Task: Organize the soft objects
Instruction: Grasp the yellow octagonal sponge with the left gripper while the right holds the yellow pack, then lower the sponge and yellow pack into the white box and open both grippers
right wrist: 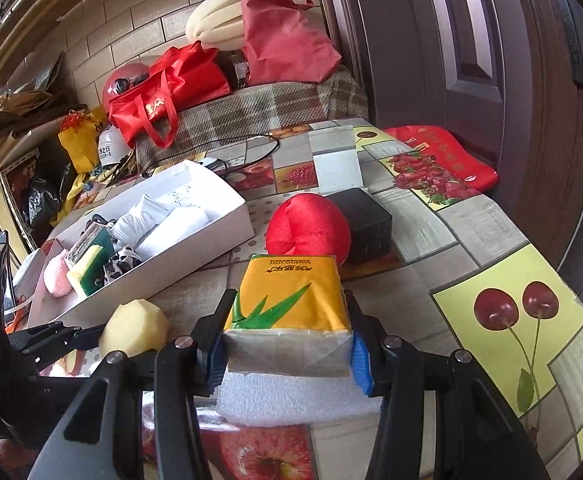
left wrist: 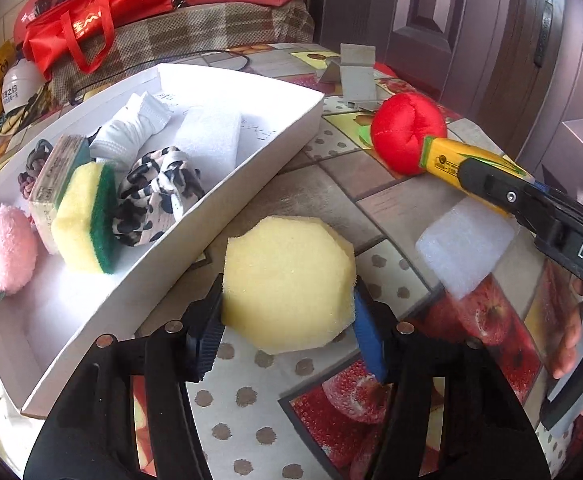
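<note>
My left gripper point(left wrist: 287, 320) is shut on a round yellow sponge point(left wrist: 287, 280), held just right of the white box point(left wrist: 195, 236); the sponge also shows in the right wrist view point(right wrist: 133, 330). My right gripper point(right wrist: 287, 346) is shut on a yellow tissue pack point(right wrist: 289, 300), seen from the left wrist view point(left wrist: 449, 156) beside a red plush ball point(left wrist: 405, 132). A white foam block point(right wrist: 295, 398) lies on the table under the pack. The box holds a pink plush point(left wrist: 7, 254), a yellow-green sponge point(left wrist: 85, 220), a leopard scrunchie point(left wrist: 153, 196), white cloth and white foam.
A black box point(right wrist: 365, 224) stands behind the red ball point(right wrist: 307, 226). A grey metal stand point(left wrist: 353, 76) and a black cable point(right wrist: 227, 146) lie at the table's far side. Red bags point(right wrist: 171, 92) sit on a bench beyond. A dark door is at right.
</note>
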Demonstrator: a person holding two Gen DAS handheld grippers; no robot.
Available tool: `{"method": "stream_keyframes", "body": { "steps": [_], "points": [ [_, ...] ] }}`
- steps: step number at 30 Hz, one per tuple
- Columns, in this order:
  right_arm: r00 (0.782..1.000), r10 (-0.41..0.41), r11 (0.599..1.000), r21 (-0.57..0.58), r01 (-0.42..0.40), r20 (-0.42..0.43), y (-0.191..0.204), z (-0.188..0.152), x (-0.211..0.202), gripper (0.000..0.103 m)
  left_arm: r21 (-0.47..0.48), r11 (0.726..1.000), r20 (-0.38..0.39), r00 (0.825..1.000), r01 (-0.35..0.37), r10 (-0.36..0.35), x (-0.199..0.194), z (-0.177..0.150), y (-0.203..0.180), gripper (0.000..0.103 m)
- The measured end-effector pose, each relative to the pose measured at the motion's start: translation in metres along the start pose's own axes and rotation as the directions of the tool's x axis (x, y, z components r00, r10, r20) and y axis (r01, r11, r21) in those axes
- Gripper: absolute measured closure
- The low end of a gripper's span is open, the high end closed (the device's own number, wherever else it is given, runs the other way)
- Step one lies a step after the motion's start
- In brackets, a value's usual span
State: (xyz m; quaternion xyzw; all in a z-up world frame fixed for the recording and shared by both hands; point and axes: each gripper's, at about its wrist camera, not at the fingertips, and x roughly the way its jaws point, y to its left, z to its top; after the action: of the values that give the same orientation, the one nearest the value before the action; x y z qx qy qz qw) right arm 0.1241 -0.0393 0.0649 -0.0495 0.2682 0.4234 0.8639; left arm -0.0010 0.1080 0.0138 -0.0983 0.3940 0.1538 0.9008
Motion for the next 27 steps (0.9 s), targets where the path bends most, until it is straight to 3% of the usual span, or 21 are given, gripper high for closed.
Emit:
{"method": "stream_keyframes", "body": {
  "steps": [3,5,8,12,20,27],
  "points": [
    [0.999,-0.002,1.000,-0.013,0.002,0.039,0.003,-0.001,-0.007,0.053,0.034,0.999,0.088,0.996,0.008,-0.011,-0.017,-0.002,-0.006,0.048],
    [0.997,-0.009,1.000,-0.025,0.011,0.083,0.004,-0.002,-0.015,0.053,0.059,0.998,0.173,0.985,0.017,-0.027,-0.034,-0.006,-0.010,0.048],
    [0.986,-0.026,0.999,-0.035,0.032,0.162,0.009,-0.004,-0.028,0.053,0.066,0.998,0.307,0.951,0.014,-0.033,-0.060,-0.014,-0.010,0.048],
    [0.975,-0.026,0.996,-0.074,0.044,0.219,0.021,-0.003,-0.033,0.053,0.069,0.996,0.446,0.895,-0.057,0.020,-0.083,-0.019,-0.001,0.048],
    [0.974,0.008,0.979,-0.202,0.039,0.226,0.073,0.000,-0.012,0.053,-0.063,0.988,0.484,0.862,-0.141,0.154,-0.081,-0.007,0.062,0.048],
    [0.974,0.029,0.964,-0.265,0.033,0.225,0.117,0.009,0.017,0.053,-0.135,0.973,0.483,0.845,-0.188,0.230,-0.070,0.005,0.102,0.048]
  ]
}}
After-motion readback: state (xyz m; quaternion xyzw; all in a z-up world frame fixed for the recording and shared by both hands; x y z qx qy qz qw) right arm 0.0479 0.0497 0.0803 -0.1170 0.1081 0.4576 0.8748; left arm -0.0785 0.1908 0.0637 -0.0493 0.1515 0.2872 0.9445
